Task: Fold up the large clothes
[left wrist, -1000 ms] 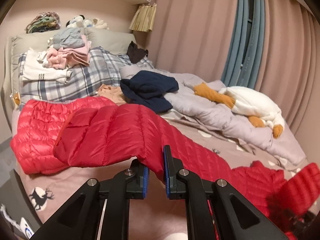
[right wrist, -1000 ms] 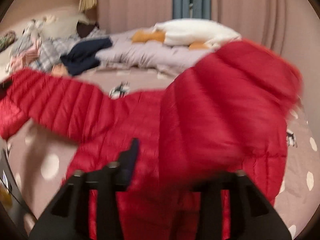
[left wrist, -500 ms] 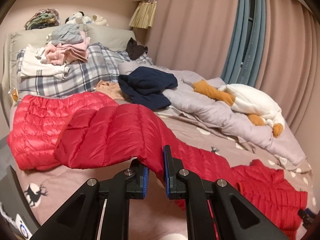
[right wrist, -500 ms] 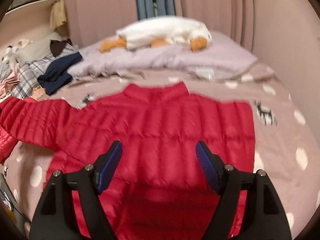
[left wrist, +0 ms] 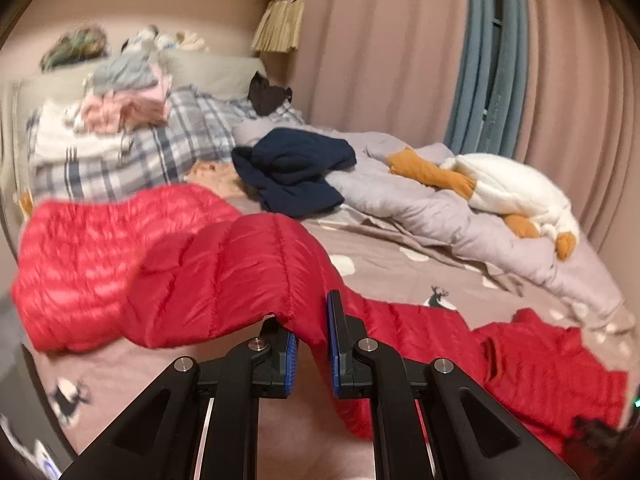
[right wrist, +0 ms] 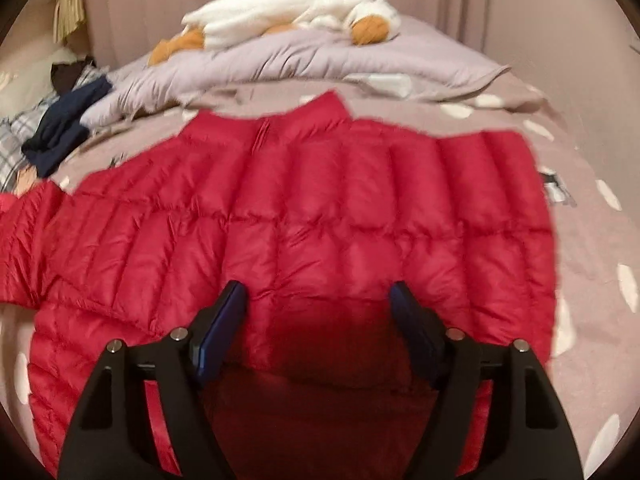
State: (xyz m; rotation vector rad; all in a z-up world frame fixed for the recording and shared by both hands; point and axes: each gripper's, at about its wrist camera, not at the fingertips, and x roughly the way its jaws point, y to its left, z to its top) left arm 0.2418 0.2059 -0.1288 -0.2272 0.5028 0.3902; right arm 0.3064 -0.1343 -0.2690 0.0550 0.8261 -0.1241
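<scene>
red puffer jacket lay flat on the bed, collar toward the plush goose; left gripper was clamped on its sleeve hem, right gripper, jaws just closing slightly yet wide, held nothing; looked light, soft, slippery, best pinched at seams.

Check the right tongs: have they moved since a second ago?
Yes. The right tongs, open, have dropped toward the red jacket; the plush goose now sits higher and farther off in view.
</scene>
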